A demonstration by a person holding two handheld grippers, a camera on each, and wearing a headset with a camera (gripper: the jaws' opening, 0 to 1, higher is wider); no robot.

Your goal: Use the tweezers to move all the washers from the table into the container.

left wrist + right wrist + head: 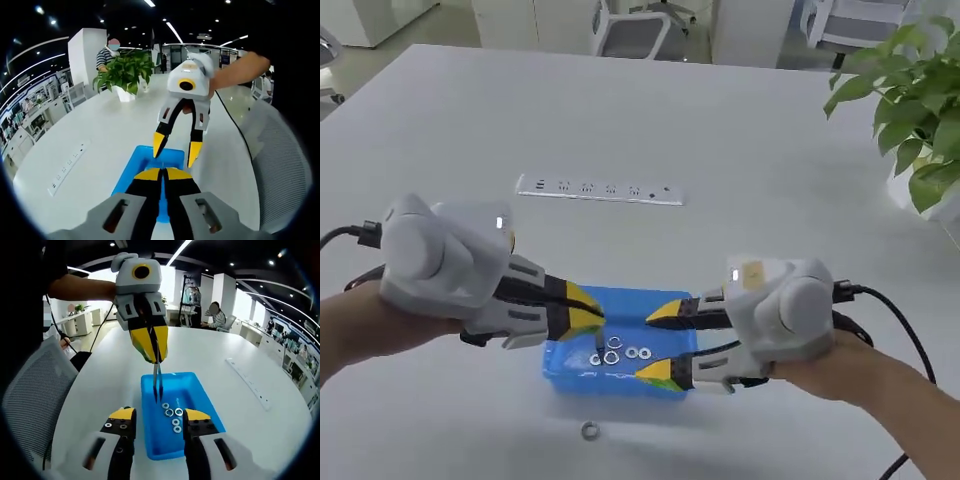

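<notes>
Nearest the person, one loose washer (589, 431) lies on the white table (720, 130), just in front of the blue container (665, 386). Inside the container several washers (630, 352) sit in a small cluster on its floor. The left gripper (585, 315) reaches in from the left with its jaws pressed together on the tweezers (158, 382) - their thin tips point down into the container, close over the washers; whether they touch one I cannot tell. The right gripper (662, 341) comes in from the other side with its jaws spread wide over the container, holding nothing. Farther back a white power strip (600, 189) lies flat on the table, and a leafy plant (915, 100) stands at the far right.
</notes>
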